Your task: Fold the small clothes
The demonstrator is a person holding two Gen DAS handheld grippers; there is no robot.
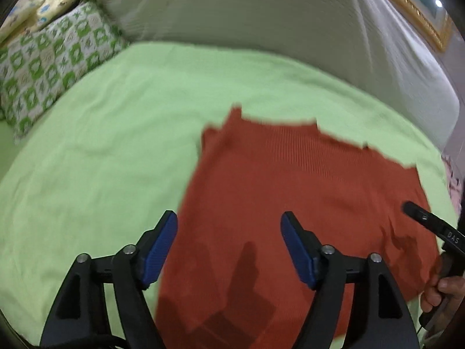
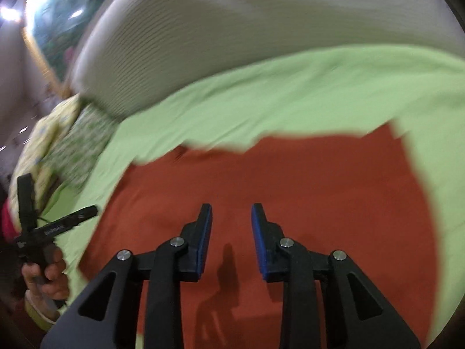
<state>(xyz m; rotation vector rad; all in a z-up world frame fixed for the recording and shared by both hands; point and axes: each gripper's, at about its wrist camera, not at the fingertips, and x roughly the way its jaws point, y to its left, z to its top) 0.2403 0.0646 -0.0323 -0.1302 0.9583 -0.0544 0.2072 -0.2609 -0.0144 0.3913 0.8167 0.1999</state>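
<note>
bed [image 1: 87,151]: covered with a light green sheet. rust-red knit garment [image 1: 290,189]: lies spread flat on the sheet, its far edge uneven. left claw [image 1: 229,226]: jaws wide apart, nothing between them, above the garment's left edge. right claw [image 2: 231,218]: jaws narrow but parted, nothing gripped, above the garment's middle. green-and-white patterned pillow [image 1: 52,67]: at the far left of the bed. pale ribbed headboard [image 1: 247,14]: behind the sheet. both views blurred.
</note>
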